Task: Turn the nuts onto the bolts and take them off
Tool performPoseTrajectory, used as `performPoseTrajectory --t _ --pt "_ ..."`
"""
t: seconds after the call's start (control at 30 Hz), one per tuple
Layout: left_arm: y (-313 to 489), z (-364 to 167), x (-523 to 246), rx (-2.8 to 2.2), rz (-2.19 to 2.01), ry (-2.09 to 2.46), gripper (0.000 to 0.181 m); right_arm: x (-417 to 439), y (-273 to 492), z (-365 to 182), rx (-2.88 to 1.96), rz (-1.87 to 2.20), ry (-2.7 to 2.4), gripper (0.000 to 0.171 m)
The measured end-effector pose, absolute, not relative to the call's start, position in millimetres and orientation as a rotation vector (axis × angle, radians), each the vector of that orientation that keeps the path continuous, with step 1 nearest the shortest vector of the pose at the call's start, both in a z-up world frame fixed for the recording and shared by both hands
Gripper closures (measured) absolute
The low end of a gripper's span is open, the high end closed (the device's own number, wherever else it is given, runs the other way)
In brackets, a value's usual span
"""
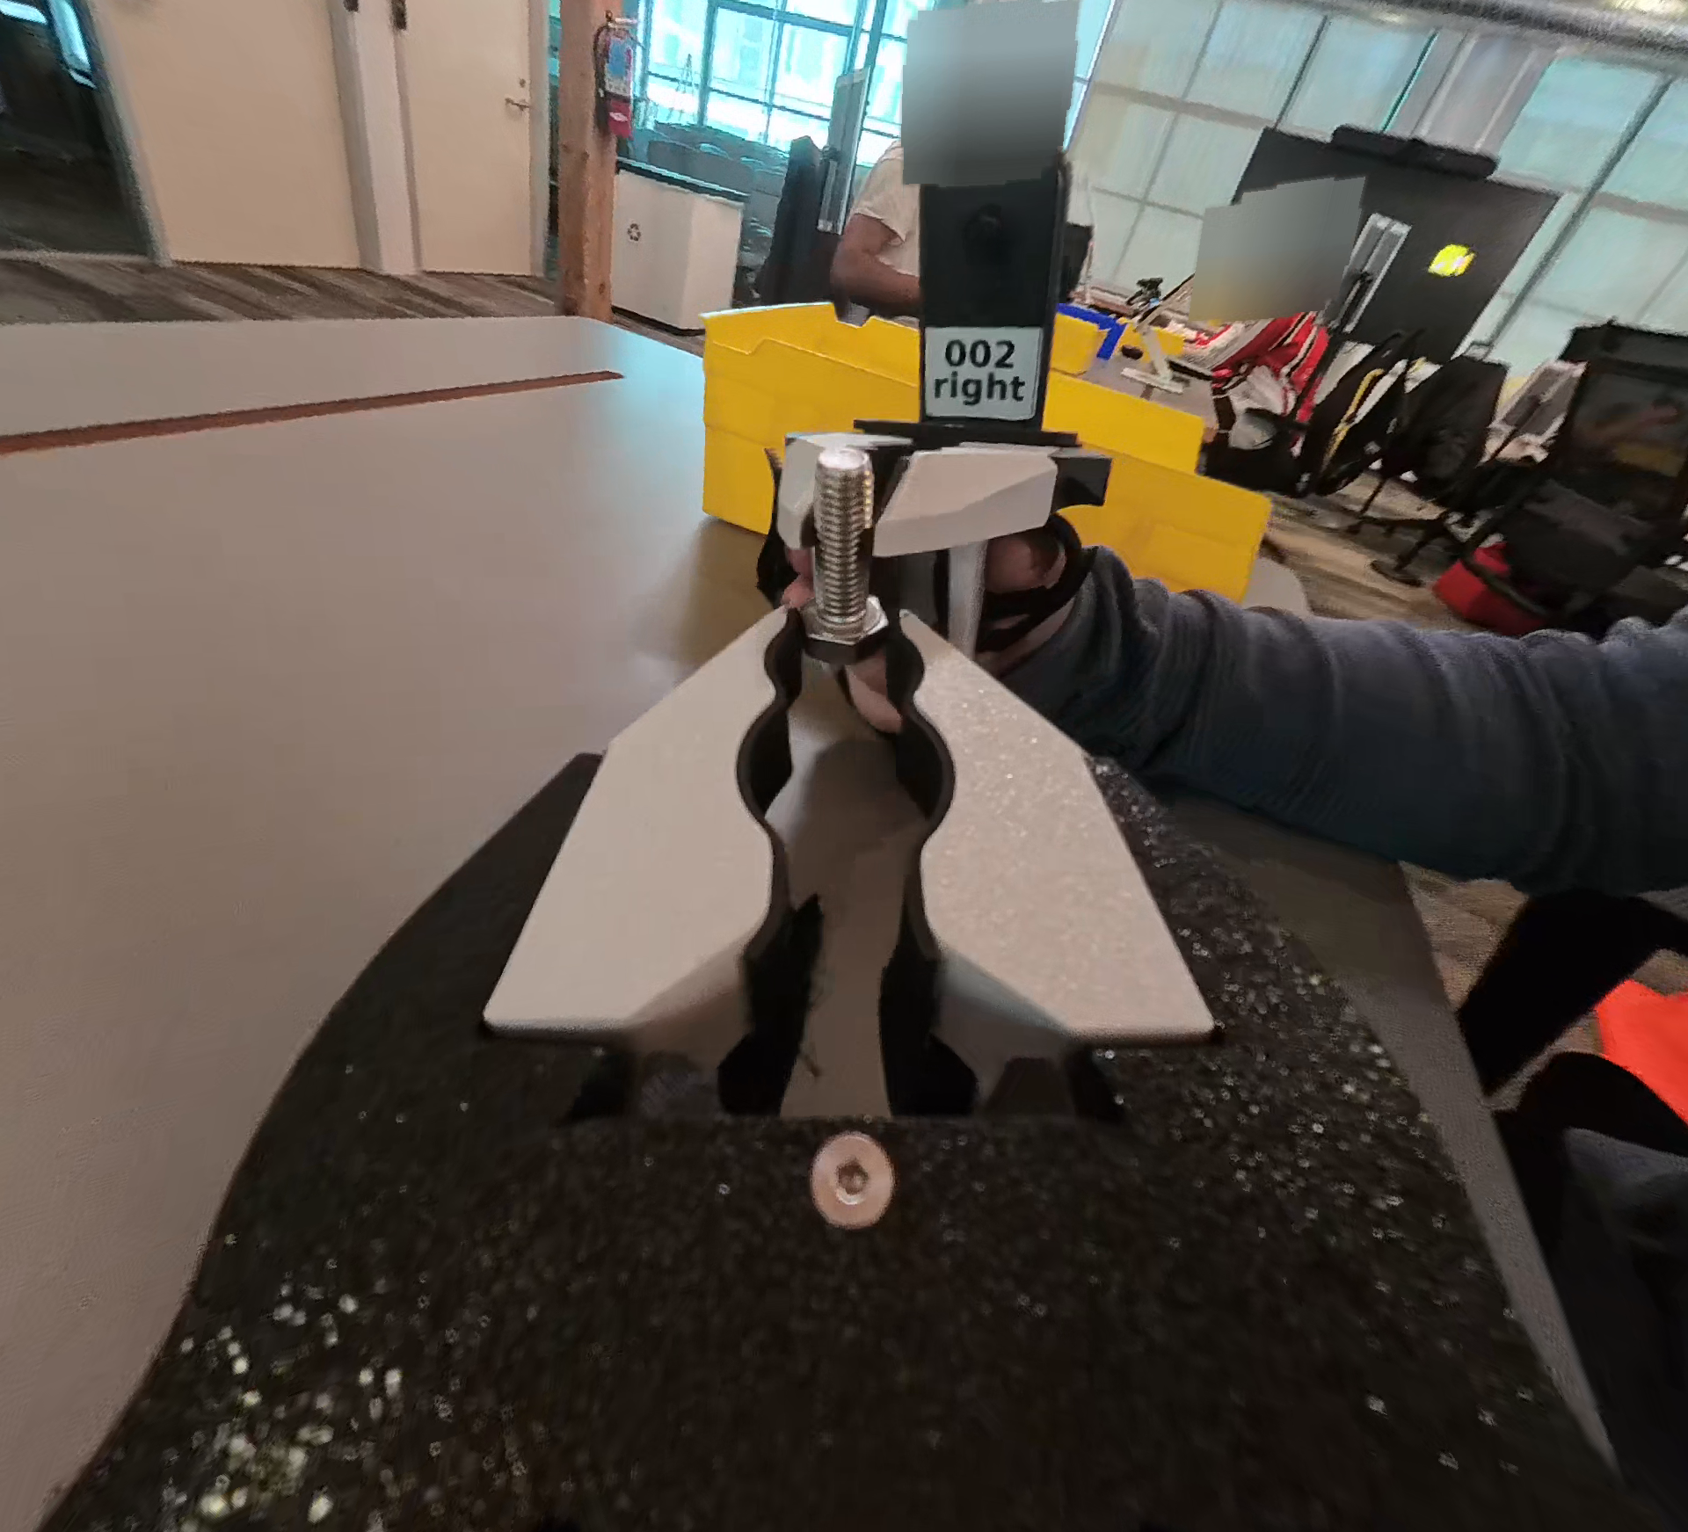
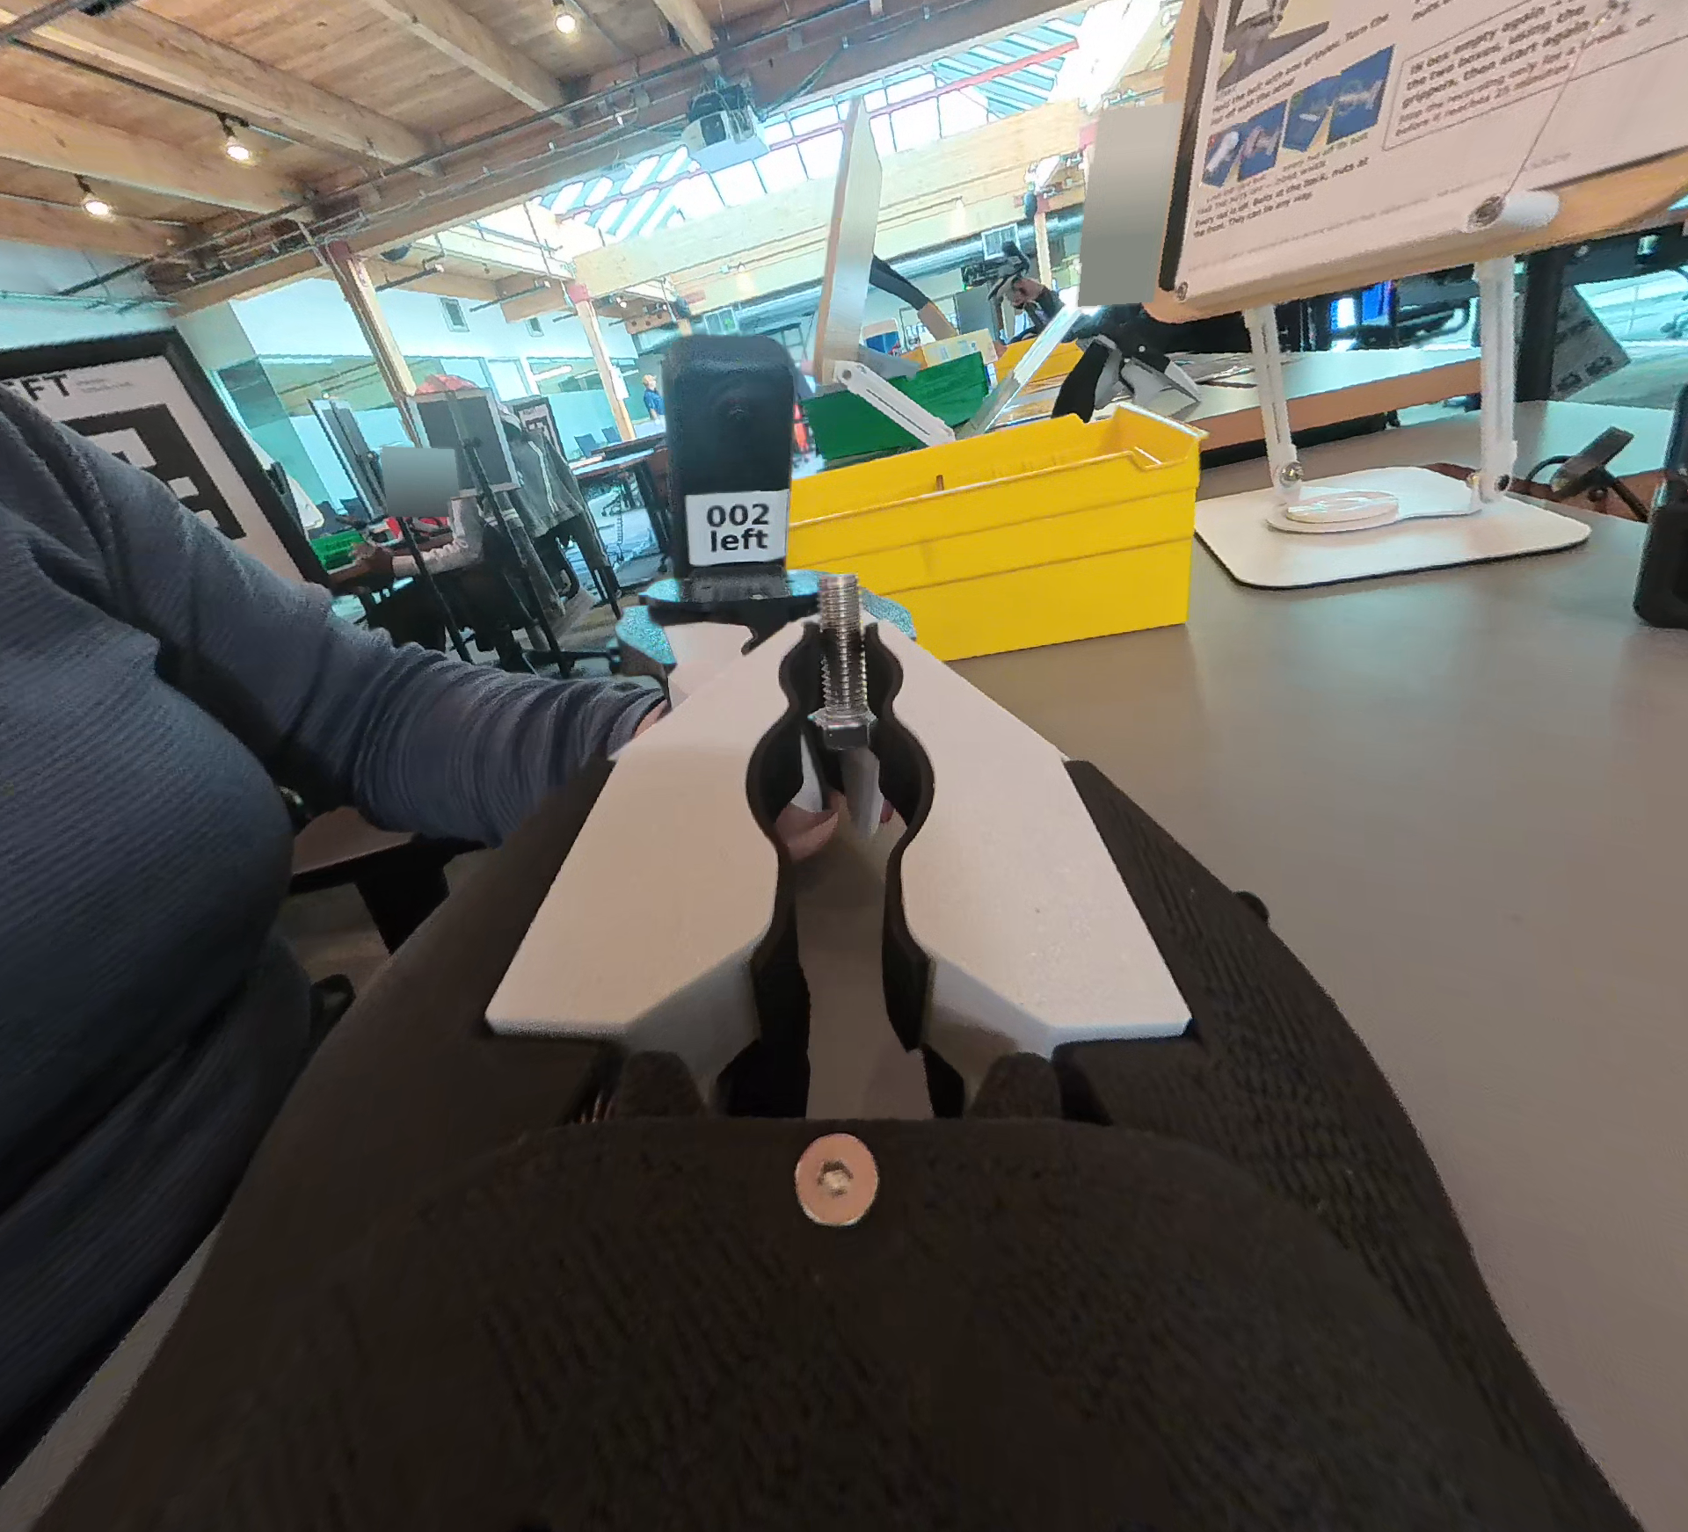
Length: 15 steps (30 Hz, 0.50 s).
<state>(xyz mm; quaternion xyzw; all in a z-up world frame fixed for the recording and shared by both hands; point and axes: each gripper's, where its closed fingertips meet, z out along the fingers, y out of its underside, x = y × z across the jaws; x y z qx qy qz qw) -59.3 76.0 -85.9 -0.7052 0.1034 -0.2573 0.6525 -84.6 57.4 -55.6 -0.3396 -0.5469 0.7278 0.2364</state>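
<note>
The left gripper (image 1: pixel 845 653) pinches the hexagonal head of a silver bolt (image 1: pixel 842 543) at its very fingertips, so the threaded shank stands upright above the jaws. In the left wrist view the bolt's upper end sits against the pale fingers (image 1: pixel 968 506) of the right gripper (image 1: pixel 877 506), which comes in from the far side with its camera block above; whether those fingers actually clamp the shank cannot be told from this side. The person's hand (image 1: pixel 1028 570) and dark blue sleeve (image 1: pixel 1324 739) holding that tool cross in from the right. No separate nut can be made out on the thread here.

The right wrist view settles the grip: the right gripper (image 2: pixel 842 666) is pressed together on the bolt (image 2: pixel 842 666) mid-shank, the thread held in the forward notch of its black pads, the tip poking above and the hex head below. Beneath the head, the left gripper's white fingertips (image 2: pixel 863 790) show through the gap, with the left gripper (image 2: pixel 722 630) and its camera block behind.

A yellow bin (image 1: pixel 1160 502) sits on the grey table (image 1: pixel 320 666) behind the tools in both views. Only the right wrist view shows its open top (image 2: pixel 996 538), plus a white stand (image 2: pixel 1388 520) carrying an instruction sheet (image 2: pixel 1443 54) at the right.
</note>
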Motion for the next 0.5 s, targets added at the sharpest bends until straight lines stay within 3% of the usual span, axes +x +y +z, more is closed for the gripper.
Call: performPoseTrajectory --t 0.2,0.33,0.5 --pt "76 -96 -54 -1.637 -0.283 0.402 0.165 -78 54 -61 -0.936 1.884 -1.623 0.146" --pt "77 -101 -56 -1.652 -0.18 0.443 0.165 -72 49 -65 -0.887 1.823 -1.699 0.161" --pt "79 -99 -63 -1.642 -0.117 0.404 0.165 -80 54 -64 -0.911 1.765 -1.651 0.163"
